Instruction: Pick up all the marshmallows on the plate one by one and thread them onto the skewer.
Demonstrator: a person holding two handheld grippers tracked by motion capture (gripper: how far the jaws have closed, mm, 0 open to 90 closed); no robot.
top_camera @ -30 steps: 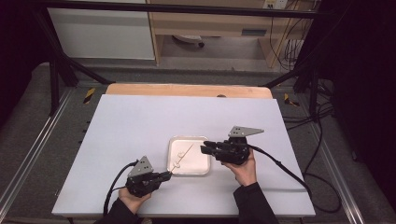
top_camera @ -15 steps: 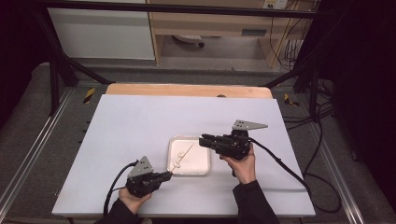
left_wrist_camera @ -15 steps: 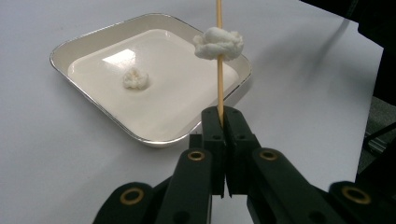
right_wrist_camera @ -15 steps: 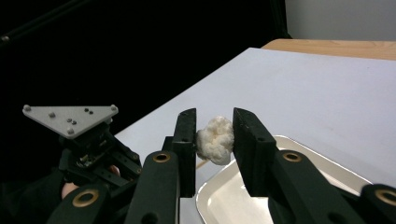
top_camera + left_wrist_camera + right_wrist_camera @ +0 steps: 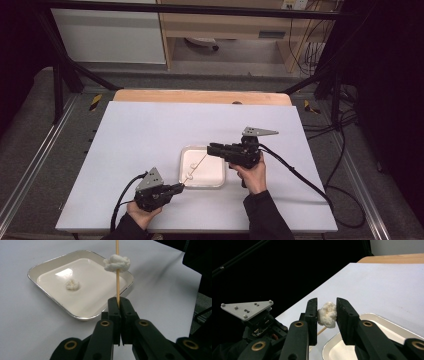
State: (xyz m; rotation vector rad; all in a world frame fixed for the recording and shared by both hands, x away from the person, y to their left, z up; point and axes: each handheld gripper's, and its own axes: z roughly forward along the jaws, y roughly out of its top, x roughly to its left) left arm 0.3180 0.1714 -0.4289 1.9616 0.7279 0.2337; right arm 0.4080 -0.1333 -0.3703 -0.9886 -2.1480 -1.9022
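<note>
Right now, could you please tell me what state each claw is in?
Left claw: closed on the wooden skewer, which carries one white puffy piece.
Right claw: closed on another white piece, above the tray.

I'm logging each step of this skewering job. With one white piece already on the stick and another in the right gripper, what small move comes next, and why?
Probably bring the right gripper, shut on a white puff, to the free tip of the skewer and push the puff on. The left gripper clamps the skewer's base, one puff is already threaded, and another lies in the tray.
</note>
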